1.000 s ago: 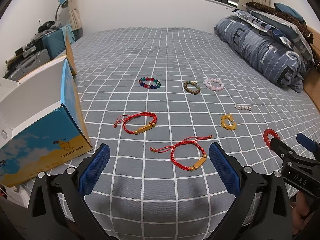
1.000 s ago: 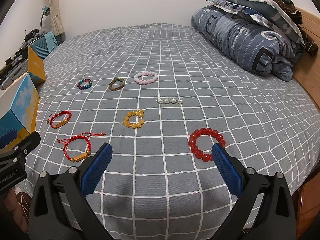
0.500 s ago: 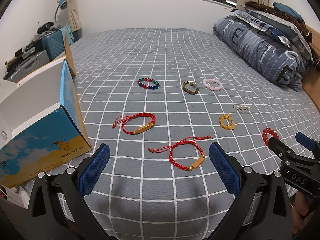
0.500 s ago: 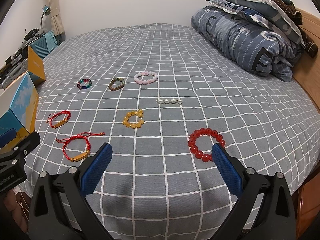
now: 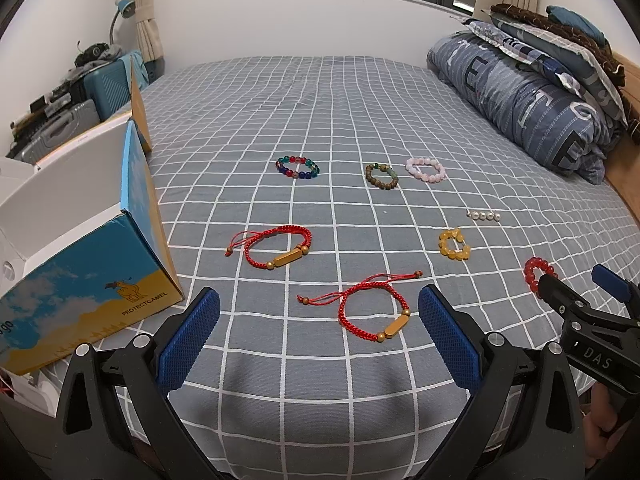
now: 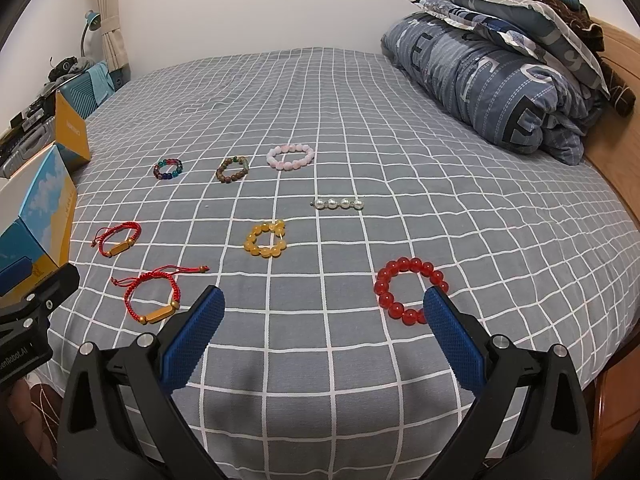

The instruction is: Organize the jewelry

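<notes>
Start of task, nothing picked up. Left gripper [image 5: 319, 322] jaws apart, empty, poised above near red cord bracelet [image 5: 370, 312] on checked bedsheet [image 5: 320, 128]. Right gripper [image 6: 323, 320] jaws apart, empty, just beside red bead bracelet [image 6: 408, 291]. Open box [image 5: 84, 240] at left: probable destination. Next move calls for lowering, straddling cord, closing.

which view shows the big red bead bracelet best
The right wrist view: the red bead bracelet lies close and nearly whole, just ahead of the open right gripper, one finger crossing its rim. In the left wrist view it is small, near the edge, partly hidden behind the right gripper.
</notes>
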### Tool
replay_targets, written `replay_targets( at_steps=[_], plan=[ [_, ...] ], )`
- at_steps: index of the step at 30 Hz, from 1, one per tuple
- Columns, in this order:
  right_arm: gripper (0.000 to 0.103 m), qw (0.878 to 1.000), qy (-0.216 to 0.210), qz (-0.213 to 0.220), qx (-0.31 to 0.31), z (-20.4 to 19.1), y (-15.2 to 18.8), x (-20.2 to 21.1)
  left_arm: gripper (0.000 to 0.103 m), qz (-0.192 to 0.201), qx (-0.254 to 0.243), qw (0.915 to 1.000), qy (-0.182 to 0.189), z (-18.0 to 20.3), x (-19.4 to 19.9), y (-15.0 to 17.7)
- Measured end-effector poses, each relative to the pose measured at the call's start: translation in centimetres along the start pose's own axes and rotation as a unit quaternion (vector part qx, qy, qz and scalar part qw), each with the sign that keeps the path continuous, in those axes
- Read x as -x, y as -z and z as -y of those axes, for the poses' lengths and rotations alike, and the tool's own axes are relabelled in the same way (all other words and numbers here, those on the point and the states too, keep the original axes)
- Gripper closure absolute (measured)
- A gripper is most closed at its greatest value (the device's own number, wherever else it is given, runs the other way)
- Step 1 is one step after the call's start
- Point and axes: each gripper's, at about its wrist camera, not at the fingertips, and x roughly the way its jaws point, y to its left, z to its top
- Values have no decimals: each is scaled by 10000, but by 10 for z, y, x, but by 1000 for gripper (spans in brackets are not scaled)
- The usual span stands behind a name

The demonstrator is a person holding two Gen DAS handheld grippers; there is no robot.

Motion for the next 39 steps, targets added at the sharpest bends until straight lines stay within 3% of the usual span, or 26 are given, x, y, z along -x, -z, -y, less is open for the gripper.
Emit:
replay_targets(
  at_steps=[9,18,27,39],
  plan=[
    [7,9999,40,90,70,0,-10,5,6,-39,84,9999,-80,-6,-5,-11],
    [7,9999,135,-48,95,3,-55,-10,6,-167,231,9994,176,-13,-14,-53],
    [7,9989,265,-322,230,-8,-97,-73,6,-403,206,9990,3,-22,-54,-83],
    [7,9950,100,-993,51,5,-85,-159,6,-1052,251,9941,-85,-33,-141,-62]
  ],
)
